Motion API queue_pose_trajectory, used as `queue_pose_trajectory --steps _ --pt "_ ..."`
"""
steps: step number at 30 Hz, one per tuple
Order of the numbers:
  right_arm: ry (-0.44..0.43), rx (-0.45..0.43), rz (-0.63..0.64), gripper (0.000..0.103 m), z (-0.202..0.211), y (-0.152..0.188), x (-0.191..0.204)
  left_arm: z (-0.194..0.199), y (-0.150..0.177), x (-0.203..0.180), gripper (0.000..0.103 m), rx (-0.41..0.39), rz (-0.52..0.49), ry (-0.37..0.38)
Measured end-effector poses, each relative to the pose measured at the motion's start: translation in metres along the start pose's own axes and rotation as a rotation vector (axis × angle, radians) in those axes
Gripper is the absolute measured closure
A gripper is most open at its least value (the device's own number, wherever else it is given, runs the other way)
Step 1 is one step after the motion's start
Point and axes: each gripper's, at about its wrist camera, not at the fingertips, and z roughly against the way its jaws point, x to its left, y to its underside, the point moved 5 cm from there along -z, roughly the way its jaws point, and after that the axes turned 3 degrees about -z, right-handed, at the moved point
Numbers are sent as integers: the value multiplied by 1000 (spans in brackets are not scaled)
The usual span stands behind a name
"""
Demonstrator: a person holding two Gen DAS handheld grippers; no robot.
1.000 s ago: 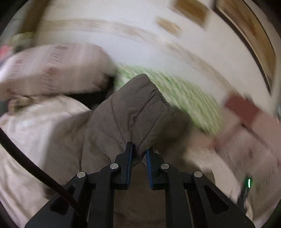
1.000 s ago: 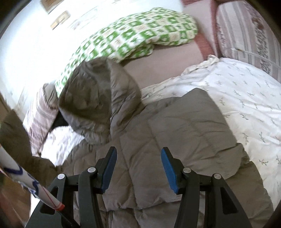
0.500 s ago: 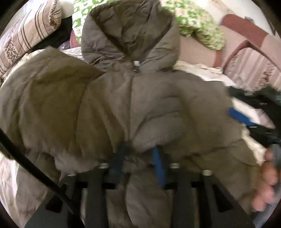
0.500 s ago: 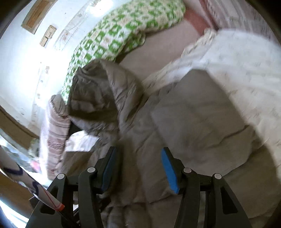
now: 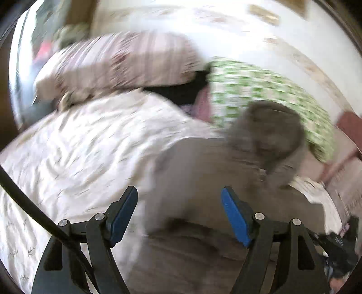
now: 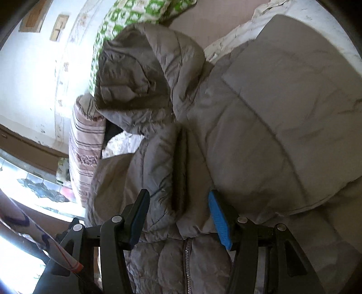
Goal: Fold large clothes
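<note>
**Inspector A:** Left wrist view, heavily blurred. The left gripper [image 5: 178, 201] stands with its jaws well apart; they have just been opening. Nothing is pinched between the blue pads [image 5: 123, 214]. The jacket [image 5: 203, 181] lies beyond and below them, filling the lower centre and right of the frame. I cannot tell whether either pad touches the cloth.

**Inspector B:** And the jacket's position?

**Inspector A:** Spread on a white bedspread [image 5: 79, 147], which takes the left half of the frame. The hood [image 5: 267, 131] sits at right of centre, against a green checked pillow [image 5: 260, 90]. A striped pillow [image 5: 124, 63] lies at upper left. A black cable [image 5: 29, 203] crosses the lower left corner.

**Inspector B:** Right wrist view?

**Inspector A:** Sharp. The right gripper [image 6: 178, 203] is parted to a middling gap, with quilted jacket [image 6: 260, 113] fabric bulging up between the fingers. The pads [image 6: 218, 219] do not visibly press on it, so I record no grip. A folded-over panel occupies the right of the frame; the hood [image 6: 147, 67] is at upper centre, its opening facing left. A zip [image 6: 187, 260] runs down at bottom centre. A dark flap [image 6: 181, 169] lies in the crease just above the fingers.

**Inspector B:** Surroundings?

**Inspector A:** Green pillow [image 6: 126, 20] at top, striped pillow [image 6: 83, 147] at left, white wall [image 6: 29, 79] at upper left. A patterned sleeve [image 6: 34, 237] enters at lower left.
</note>
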Motion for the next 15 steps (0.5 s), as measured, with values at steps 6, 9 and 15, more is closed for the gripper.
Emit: queue_pose_trajectory --steps 6,9,15 --pt "-26 21 55 82 -19 7 12 -33 -5 44 28 74 208 83" --pt "-1 -22 61 85 -7 2 9 -49 -8 37 28 91 203 77" --pt "281 -201 183 85 40 -22 9 -59 2 3 28 127 87 81"
